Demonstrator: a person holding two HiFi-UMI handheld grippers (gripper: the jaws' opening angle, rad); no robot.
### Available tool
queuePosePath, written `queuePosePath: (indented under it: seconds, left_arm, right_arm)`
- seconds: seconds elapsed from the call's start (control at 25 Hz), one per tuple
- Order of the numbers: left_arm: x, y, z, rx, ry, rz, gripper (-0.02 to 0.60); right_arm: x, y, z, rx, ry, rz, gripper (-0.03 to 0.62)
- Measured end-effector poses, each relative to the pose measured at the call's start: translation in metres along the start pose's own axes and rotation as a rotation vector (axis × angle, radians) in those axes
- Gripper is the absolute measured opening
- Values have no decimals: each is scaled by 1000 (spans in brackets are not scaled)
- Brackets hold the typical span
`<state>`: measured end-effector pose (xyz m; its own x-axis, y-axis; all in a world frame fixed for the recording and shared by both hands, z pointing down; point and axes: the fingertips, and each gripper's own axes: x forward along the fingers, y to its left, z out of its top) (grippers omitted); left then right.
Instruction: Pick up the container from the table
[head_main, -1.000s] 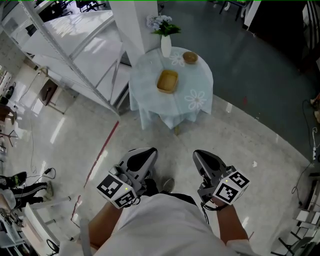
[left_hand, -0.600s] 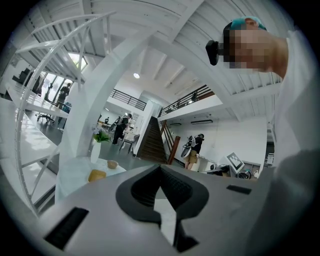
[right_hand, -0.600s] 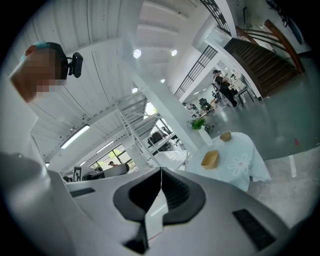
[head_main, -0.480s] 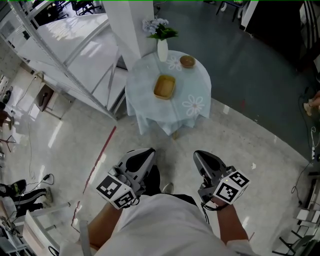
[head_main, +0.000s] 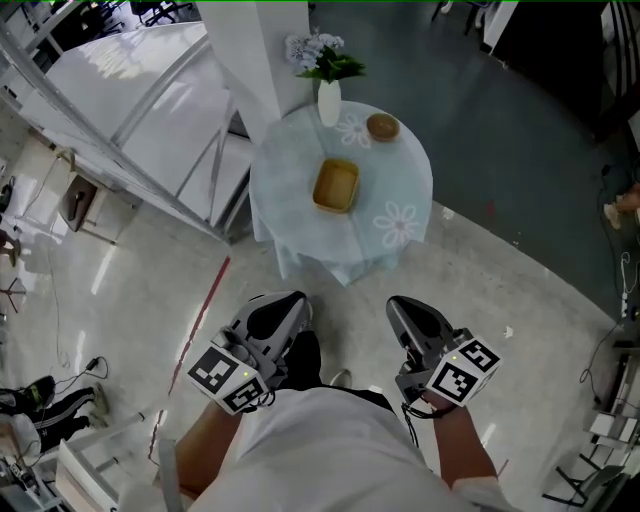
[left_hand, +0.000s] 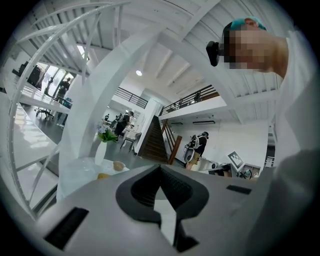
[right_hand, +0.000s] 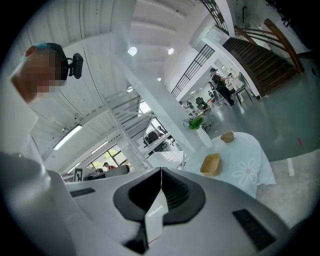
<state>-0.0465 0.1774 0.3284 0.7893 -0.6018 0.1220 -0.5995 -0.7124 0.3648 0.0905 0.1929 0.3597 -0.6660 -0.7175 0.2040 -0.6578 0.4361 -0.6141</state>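
The container (head_main: 336, 186) is a shallow yellow rectangular tray in the middle of a small round table (head_main: 400, 190) covered with a pale flowered cloth. It also shows in the right gripper view as the container (right_hand: 211, 164) and faintly in the left gripper view as the container (left_hand: 103, 175). My left gripper (head_main: 283, 308) and right gripper (head_main: 403, 312) are held side by side over the floor, well short of the table. Both point toward it. In the gripper views the left gripper (left_hand: 160, 168) and right gripper (right_hand: 161, 172) have their jaws meeting with nothing between them.
On the table a white vase (head_main: 328, 102) of flowers stands at the back, and a small brown bowl (head_main: 382, 127) beside it. A white pillar (head_main: 240, 50) and a white metal staircase (head_main: 120, 110) rise to the left. A red floor line (head_main: 205, 310) and cables (head_main: 60, 365) lie at left.
The table with the container has come nearer and lower in the head view. Both grippers stay shut and keep their place in front of the person's body.
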Motion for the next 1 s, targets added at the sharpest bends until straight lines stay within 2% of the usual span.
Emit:
queuePosePath:
  seconds: [0.36, 1.0]
  left_arm:
    - [26, 76, 15, -35, 20, -11, 20]
    - [63, 178, 51, -52, 58, -67, 20]
  right_arm:
    - [70, -20, 19, 10, 21, -33, 23]
    - [171, -44, 57, 21, 34, -113, 21]
